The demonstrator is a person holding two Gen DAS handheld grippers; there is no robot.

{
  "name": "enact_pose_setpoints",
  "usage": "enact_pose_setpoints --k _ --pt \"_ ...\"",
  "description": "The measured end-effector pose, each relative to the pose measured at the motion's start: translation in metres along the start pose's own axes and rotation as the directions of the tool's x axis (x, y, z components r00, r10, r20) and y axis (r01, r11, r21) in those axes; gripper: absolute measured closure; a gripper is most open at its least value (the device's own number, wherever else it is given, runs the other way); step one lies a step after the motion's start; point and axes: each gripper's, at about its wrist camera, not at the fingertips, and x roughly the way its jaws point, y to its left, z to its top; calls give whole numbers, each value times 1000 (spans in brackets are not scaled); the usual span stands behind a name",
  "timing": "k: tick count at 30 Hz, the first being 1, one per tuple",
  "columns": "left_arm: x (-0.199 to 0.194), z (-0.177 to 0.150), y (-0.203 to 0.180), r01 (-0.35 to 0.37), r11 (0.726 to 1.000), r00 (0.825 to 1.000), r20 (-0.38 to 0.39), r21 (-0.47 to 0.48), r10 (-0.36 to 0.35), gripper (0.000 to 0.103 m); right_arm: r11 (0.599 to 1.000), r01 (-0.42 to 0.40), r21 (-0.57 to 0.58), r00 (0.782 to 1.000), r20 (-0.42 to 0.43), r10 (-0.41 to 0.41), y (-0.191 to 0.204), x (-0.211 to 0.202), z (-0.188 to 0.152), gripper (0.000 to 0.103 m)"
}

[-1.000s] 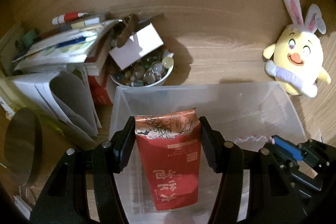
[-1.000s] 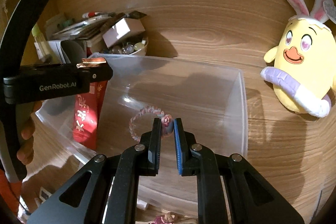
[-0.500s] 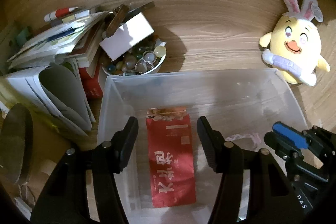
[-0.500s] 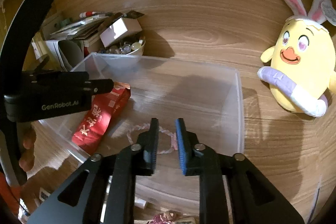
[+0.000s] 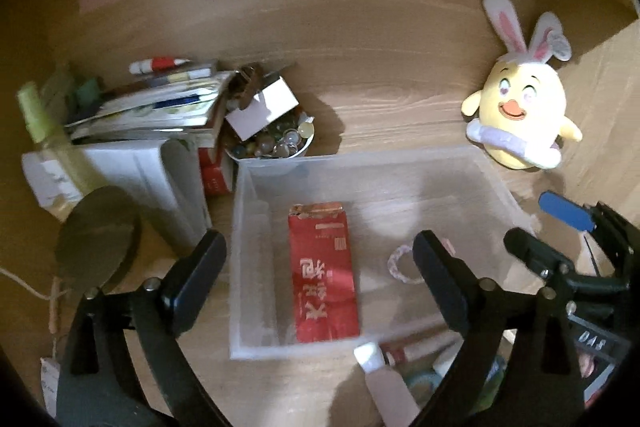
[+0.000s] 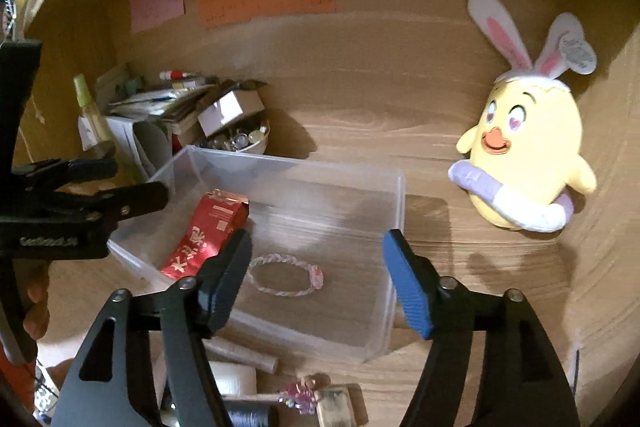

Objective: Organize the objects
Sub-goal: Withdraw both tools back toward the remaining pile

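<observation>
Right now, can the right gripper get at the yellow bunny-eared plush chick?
Probably yes: the right gripper is open and empty, and the yellow bunny-eared plush chick sits outside the clear plastic bin with nothing between.

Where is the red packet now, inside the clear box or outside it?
Inside. The red packet lies flat on the floor of the clear box, beside the bracelet; neither gripper touches it.

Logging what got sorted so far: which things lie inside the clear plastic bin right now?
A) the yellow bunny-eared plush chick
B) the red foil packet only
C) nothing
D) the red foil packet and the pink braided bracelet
D: the red foil packet and the pink braided bracelet both lie on the floor of the clear plastic bin, apart from each other.
</observation>
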Motion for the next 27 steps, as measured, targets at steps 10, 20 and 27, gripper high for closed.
enact_pose_setpoints --k 10,20,27 --pt "-42 -43 4 1 1000 1000 9 29 -1 6 1000 16 7 999 36 -16 -4 -39 -16 29" --pt "-62 -96 -4 27 998 999 -20 59 -26 5 999 28 25 999 16 -28 -5 -59 -45 28" --pt "-67 -143 -9 30 997 996 -82 77 -24 5 998 57 26 998 -34 -56 -5 -63 -69 28"
